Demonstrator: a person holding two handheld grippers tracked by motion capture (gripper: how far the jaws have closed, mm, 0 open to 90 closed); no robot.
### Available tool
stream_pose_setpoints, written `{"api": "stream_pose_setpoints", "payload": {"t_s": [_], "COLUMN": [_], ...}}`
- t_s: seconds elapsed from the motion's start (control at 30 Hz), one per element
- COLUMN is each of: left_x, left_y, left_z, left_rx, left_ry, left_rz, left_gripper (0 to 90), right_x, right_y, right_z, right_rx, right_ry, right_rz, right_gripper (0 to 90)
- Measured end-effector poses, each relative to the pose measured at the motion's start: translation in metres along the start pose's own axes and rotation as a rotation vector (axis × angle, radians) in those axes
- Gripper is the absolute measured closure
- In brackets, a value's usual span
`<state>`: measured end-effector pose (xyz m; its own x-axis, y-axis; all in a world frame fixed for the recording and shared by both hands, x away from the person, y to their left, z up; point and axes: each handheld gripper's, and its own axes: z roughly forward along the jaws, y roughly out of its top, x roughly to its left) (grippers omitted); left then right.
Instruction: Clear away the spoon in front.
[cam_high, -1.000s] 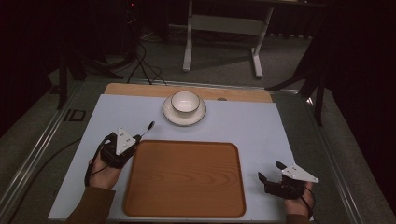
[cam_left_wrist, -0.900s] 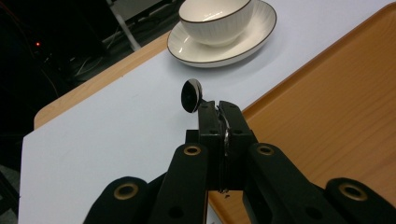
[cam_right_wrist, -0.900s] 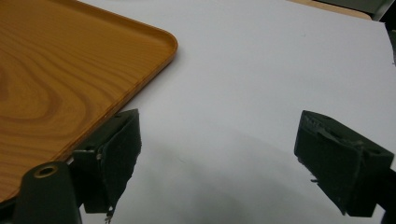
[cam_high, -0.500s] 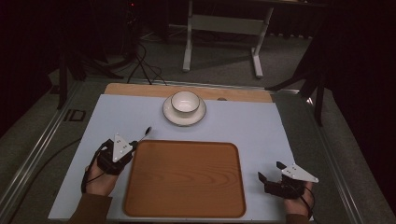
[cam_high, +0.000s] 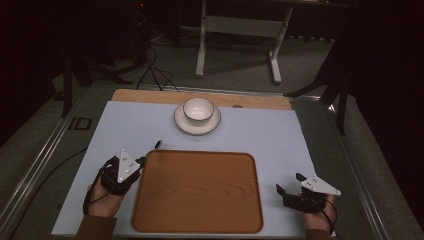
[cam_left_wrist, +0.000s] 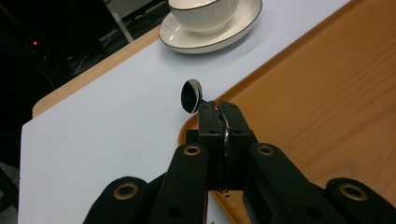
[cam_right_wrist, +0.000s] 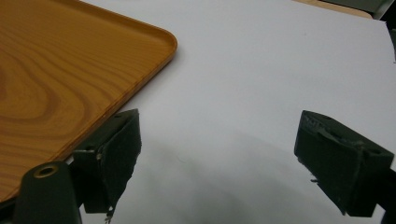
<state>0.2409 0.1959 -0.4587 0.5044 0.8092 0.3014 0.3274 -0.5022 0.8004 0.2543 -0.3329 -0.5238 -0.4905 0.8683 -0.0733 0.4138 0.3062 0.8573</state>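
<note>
The left gripper (cam_high: 141, 161) is at the left edge of the tray (cam_high: 197, 192), near the tray's far left corner. Its jaws are closed tight on a spoon (cam_left_wrist: 192, 96), which they hold by the handle. In the left gripper view the dark, shiny bowl of the spoon stands out past the jaw tips, above the white mat (cam_left_wrist: 107, 121) and just beside the tray's corner (cam_left_wrist: 327, 102). In the high view the spoon (cam_high: 157, 144) points away from the person, toward the far side of the table (cam_high: 150, 95).

The wooden tray lies in the middle of the mat (cam_high: 270, 135), on the near side, and nothing lies on it. Behind it, well apart, a white cup (cam_high: 198, 109) stands on a white saucer (cam_high: 181, 121) near the far edge of the mat.

The right gripper (cam_high: 288, 183) is to the right of the tray, near its near right corner, low over the mat. Its jaws are wide apart and hold nothing. In the right gripper view I see bare mat (cam_right_wrist: 261, 84) between them, and the tray's corner (cam_right_wrist: 93, 56) is at the left.
</note>
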Motion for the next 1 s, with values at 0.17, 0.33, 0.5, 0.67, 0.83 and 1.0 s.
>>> {"api": "stream_pose_setpoints", "payload": {"t_s": [0.17, 0.33, 0.5, 0.67, 0.83, 1.0], "left_x": [-0.004, -0.009, -0.012, -0.015, -0.019, -0.02], "left_y": [-0.001, -0.006, -0.008, -0.012, -0.017, -0.022], "left_z": [-0.004, -0.006, -0.009, -0.014, -0.014, -0.014], "left_rx": [-0.004, 0.0, -0.002, 0.002, 0.019, 0.041], "left_ry": [-0.006, -0.016, -0.018, -0.03, -0.027, -0.009], "left_rz": [0.014, 0.011, 0.019, 0.014, 0.021, 0.029], "left_gripper": [88.7, 88.7, 88.7, 88.7, 88.6, 88.5], "right_x": [0.0, 0.0, 0.0, 0.0, -0.001, -0.001], "right_y": [0.0, 0.0, 0.0, 0.0, 0.0, 0.0], "right_z": [0.0, 0.0, 0.0, 0.0, -0.001, -0.001], "right_rx": [0.001, -0.001, 0.001, 0.0, -0.003, -0.004], "right_ry": [0.001, 0.0, -0.002, -0.001, -0.002, -0.004], "right_rz": [-0.002, 0.003, 0.001, 0.004, 0.004, 0.005], "right_gripper": [14.6, 14.6, 14.6, 14.6, 14.6, 14.6]}}
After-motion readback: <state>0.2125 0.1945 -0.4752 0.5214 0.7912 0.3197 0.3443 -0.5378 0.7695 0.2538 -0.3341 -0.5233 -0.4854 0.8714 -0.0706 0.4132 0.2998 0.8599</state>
